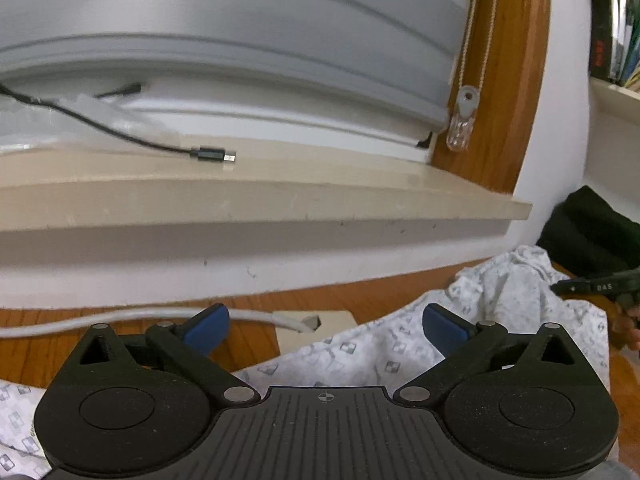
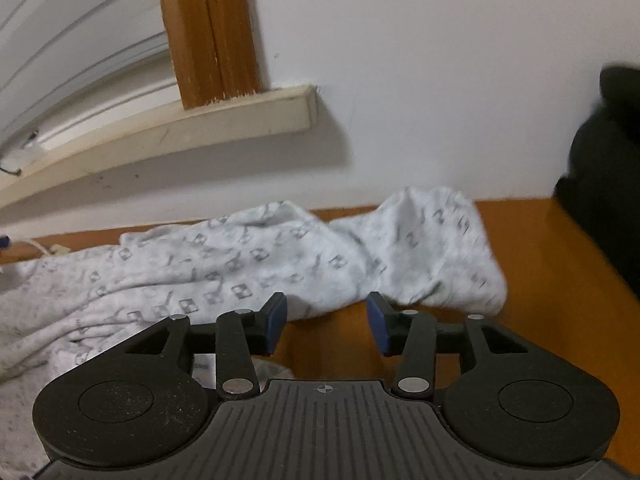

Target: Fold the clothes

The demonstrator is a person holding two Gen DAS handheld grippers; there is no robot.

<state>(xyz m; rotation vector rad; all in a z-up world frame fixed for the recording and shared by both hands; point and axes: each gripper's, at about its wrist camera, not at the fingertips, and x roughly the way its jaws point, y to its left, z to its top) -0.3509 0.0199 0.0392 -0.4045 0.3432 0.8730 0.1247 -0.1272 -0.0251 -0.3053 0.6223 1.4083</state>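
Garment point(image 2: 248, 264) — a white patterned piece of soft cloth — lies rumpled across the wooden table point(image 2: 540, 264), stretched along the wall under the sill point(image 1: 260, 196), with one bunched end humped up towards the right. It looks light and limp, so it should drape and slide rather than hold any shape; a pinch on a single layer at an edge or corner would serve better than a grab into the bunched folds, which would likely drag several layers along together.

Left gripper point(image 1: 326, 326) hovers over the cloth with its blue fingers point(image 1: 446, 328) spread wide and nothing between them. Right gripper point(image 2: 326, 322) is likewise parted and empty, its fingers point(image 2: 276, 322) just short of the cloth's near edge, with bare table showing in the gap.

Around it: a white cable point(image 1: 160, 316) runs along the table behind the left gripper to a pale flat thing (hard to say what) — it lies close to the cloth and could snag a fold. A black cable point(image 1: 212, 155) rests on the sill, out of the way. A dark bundle point(image 2: 604, 200) sits at the table's right end, near the bunched end of the cloth
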